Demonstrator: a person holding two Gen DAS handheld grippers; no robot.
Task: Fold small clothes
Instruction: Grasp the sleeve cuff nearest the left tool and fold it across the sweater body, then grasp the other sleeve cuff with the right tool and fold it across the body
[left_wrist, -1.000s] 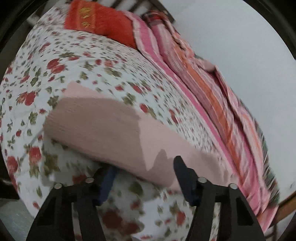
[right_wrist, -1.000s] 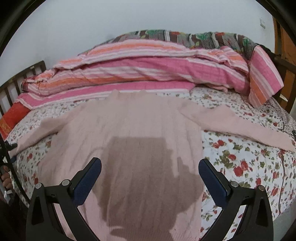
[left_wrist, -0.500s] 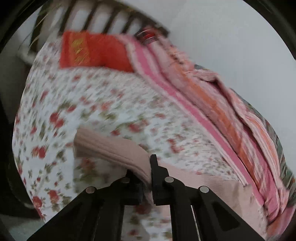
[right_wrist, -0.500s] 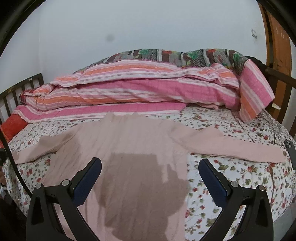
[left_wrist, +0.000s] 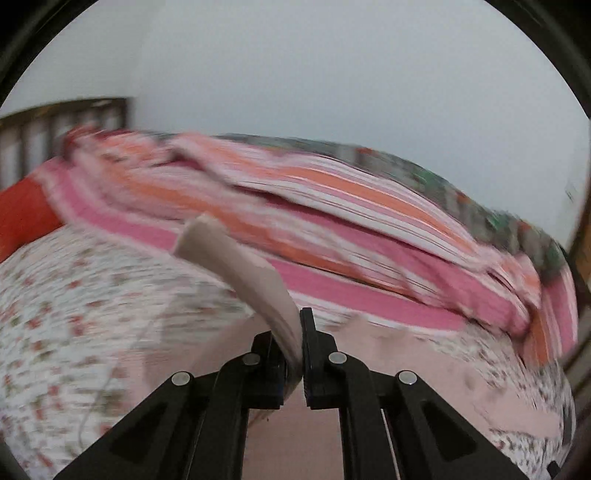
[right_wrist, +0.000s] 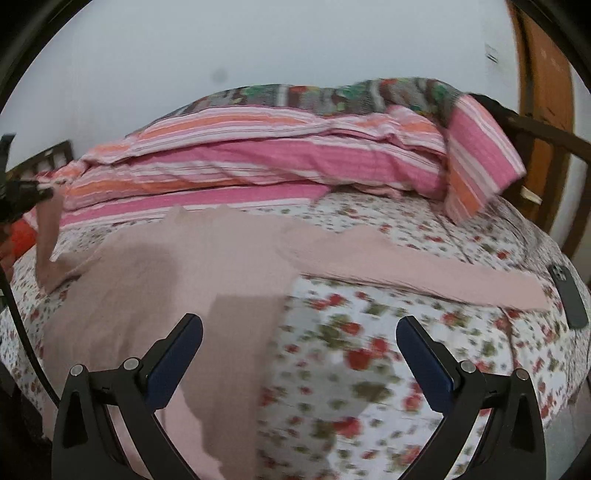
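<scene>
A pale pink knit sweater (right_wrist: 192, 266) lies flat on the floral bedsheet (right_wrist: 369, 332), its right sleeve (right_wrist: 424, 269) stretched out to the right. My left gripper (left_wrist: 297, 332) is shut on the sweater's left sleeve (left_wrist: 236, 266) and holds it lifted above the bed, the cuff sticking up. In the right wrist view the left gripper (right_wrist: 22, 192) shows at the far left with the sleeve (right_wrist: 48, 229) hanging from it. My right gripper (right_wrist: 299, 347) is open and empty, above the sweater's lower right edge.
A striped pink and orange quilt (right_wrist: 277, 158) is piled along the back of the bed. A red pillow (left_wrist: 22, 218) lies at the left by the wooden headboard (left_wrist: 62, 122). A dark phone (right_wrist: 569, 295) lies at the bed's right edge.
My left gripper closed on the left sleeve, lifted it off the bed and swung right. My right gripper shifted right, staying open.
</scene>
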